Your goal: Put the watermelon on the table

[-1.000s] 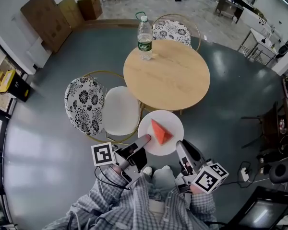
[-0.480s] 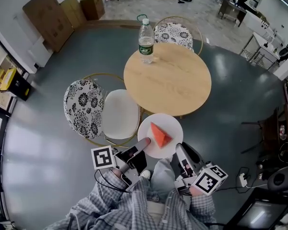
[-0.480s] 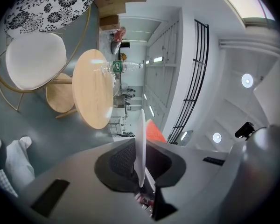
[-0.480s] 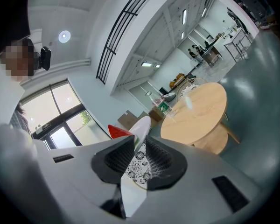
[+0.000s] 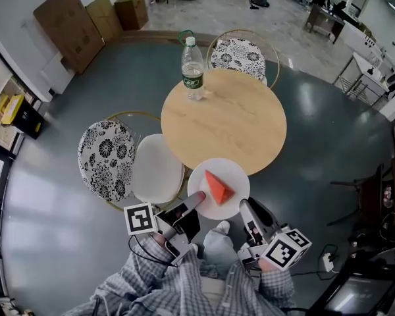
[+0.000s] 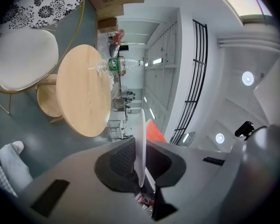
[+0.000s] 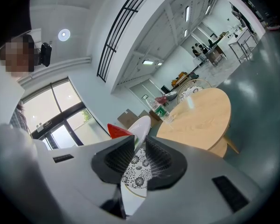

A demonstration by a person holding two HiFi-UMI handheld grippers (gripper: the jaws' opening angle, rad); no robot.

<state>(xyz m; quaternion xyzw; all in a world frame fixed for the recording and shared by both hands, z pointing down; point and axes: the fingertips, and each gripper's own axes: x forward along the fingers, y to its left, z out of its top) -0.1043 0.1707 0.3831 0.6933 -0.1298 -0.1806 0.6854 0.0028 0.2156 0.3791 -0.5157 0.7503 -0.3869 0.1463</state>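
I held the white plate (image 5: 237,171) by its near rim with both claws. My left claw (image 5: 199,199) was pinched down nearly closed on the rim at about 8 o'clock, and my right claw (image 5: 244,207) was clamped on it at about 4 o'clock; in each gripper view the thin edge of the plate ran straight between the ribbed pads. The watermelon (image 5: 218,185), a red wedge, lay near the middle of the plate, at roughly 1 o'clock from my left claw and 11 o'clock from my right, about equally near to both. Its long axis seemed to run from 11 to 5 o'clock.

The round wooden table (image 5: 230,117) lay dead ahead at 12 o'clock. From the head view the plate's far rim overlapped the table's near edge, so I judged the move ahead to be a straight carry toward 12 and a set-down.

A water bottle (image 5: 193,71) stood at the table's 10 o'clock edge. Its green label was too small for me to read.
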